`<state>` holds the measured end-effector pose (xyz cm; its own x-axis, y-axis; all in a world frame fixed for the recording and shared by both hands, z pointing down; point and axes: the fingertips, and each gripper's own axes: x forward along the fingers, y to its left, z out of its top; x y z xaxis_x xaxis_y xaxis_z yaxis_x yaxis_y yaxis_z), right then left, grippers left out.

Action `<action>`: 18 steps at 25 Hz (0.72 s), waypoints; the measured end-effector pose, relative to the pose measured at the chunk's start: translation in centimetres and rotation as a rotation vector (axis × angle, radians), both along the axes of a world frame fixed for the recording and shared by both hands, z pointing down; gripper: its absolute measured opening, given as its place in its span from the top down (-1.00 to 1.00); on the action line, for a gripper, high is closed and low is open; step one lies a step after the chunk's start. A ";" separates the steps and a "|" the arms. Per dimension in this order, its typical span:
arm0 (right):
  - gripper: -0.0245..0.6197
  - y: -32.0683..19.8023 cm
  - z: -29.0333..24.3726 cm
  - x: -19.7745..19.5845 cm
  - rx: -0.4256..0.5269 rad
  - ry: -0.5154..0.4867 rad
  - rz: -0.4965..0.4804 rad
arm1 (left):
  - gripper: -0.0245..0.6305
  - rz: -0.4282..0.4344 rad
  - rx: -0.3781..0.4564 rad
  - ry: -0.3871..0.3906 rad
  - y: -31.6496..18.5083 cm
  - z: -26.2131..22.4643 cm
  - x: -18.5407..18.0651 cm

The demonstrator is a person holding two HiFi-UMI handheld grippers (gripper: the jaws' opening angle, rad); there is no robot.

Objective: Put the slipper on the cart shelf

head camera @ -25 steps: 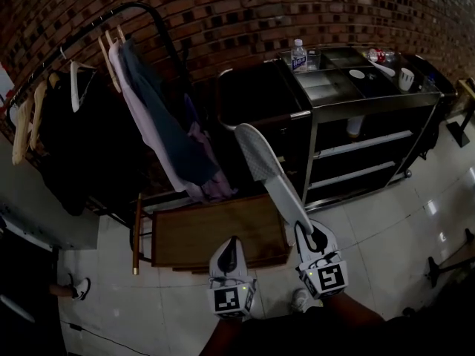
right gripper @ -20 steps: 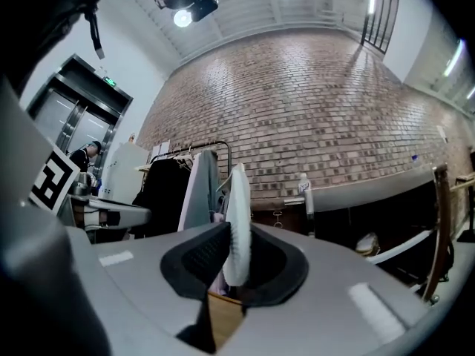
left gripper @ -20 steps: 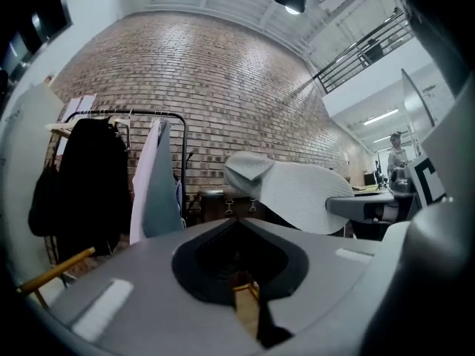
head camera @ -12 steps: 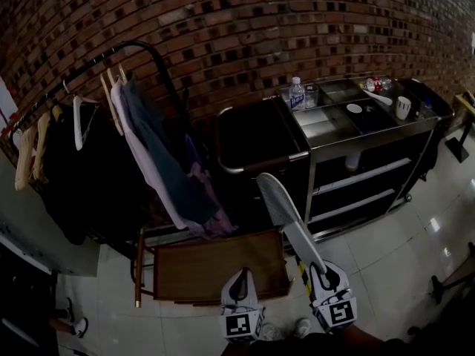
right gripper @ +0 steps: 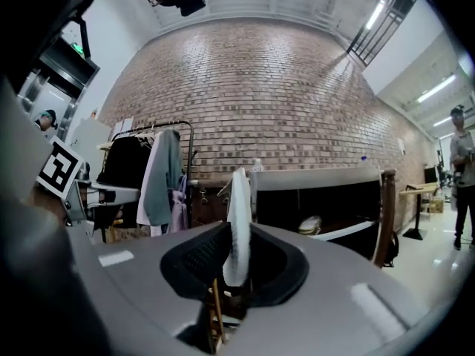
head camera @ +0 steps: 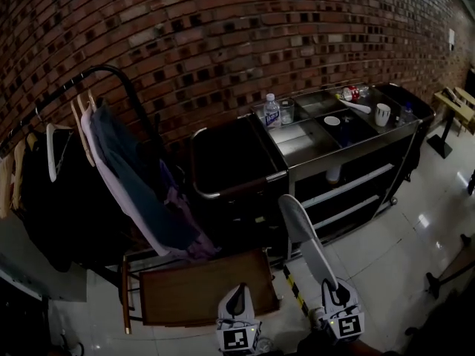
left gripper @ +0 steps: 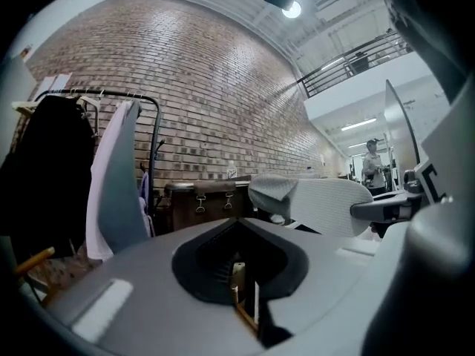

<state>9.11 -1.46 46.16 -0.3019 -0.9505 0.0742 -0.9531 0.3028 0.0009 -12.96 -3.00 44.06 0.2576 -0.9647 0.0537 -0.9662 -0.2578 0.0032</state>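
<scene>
Carry step judged in hand: slipper (head camera: 303,232) is clamped by one end in right gripper (head camera: 330,291), left gripper (head camera: 236,297) is closed empty; next, cart shelf (head camera: 349,185) ahead must be reached, slipper released.

Bare tiled floor (head camera: 393,262) at lower right leaves the cart shelves (head camera: 356,179) reachable, while the wooden stand (head camera: 200,295) and hanging clothes (head camera: 133,191) crowd the left.
</scene>
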 end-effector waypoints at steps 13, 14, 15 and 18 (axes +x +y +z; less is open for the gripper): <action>0.75 -12.6 6.6 11.5 -0.103 0.043 -0.007 | 0.87 -0.087 -0.009 0.000 -7.3 0.0 9.5; 0.75 -14.1 6.8 11.7 -0.105 0.050 -0.020 | 0.87 -0.099 -0.012 -0.001 -7.9 0.1 10.1; 0.75 -15.5 7.0 11.8 -0.109 0.049 -0.028 | 0.87 -0.108 -0.015 0.000 -8.5 0.2 10.5; 0.75 -19.4 8.4 12.0 -0.128 0.048 -0.038 | 0.87 -0.126 -0.026 -0.003 -10.1 0.7 11.7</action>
<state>21.10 -20.88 54.58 -0.3304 -0.9204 0.2089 -0.9408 0.3390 0.0053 -1.30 -13.14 44.75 0.1338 -0.9878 0.0803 -0.9910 -0.1338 0.0050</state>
